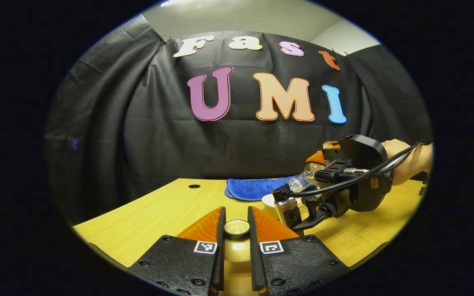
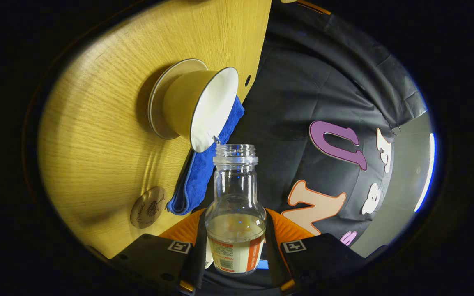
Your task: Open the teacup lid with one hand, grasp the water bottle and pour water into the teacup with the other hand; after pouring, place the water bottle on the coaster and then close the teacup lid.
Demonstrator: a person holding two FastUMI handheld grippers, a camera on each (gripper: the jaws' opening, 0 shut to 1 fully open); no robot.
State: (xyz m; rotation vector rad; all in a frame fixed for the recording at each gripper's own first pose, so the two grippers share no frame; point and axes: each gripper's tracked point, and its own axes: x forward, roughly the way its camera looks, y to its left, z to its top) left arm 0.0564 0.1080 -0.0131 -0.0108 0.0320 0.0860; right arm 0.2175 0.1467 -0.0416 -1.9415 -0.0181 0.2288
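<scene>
My left gripper (image 1: 236, 212) is shut on the teacup lid (image 1: 237, 228), a pale round lid with a knob, held above the table. In the right gripper view my right gripper (image 2: 235, 217) is shut on the clear water bottle (image 2: 235, 193), which is uncapped, tilted, and holds a little water at its base. Its mouth is close to the rim of the open yellow teacup (image 2: 192, 105) on its saucer (image 2: 157, 98). The left gripper view shows the right gripper (image 1: 304, 185) holding the tilted bottle (image 1: 297, 183) over the teacup (image 1: 268, 200). A round wooden coaster (image 2: 148, 207) lies nearby.
A folded blue cloth (image 2: 202, 176) lies behind the cup, near the table's far edge (image 1: 249, 188). The wooden table (image 1: 155, 213) has a small cable hole (image 1: 194, 186). A hand and sleeve (image 1: 409, 160) hold the right gripper, with a black cable trailing from it.
</scene>
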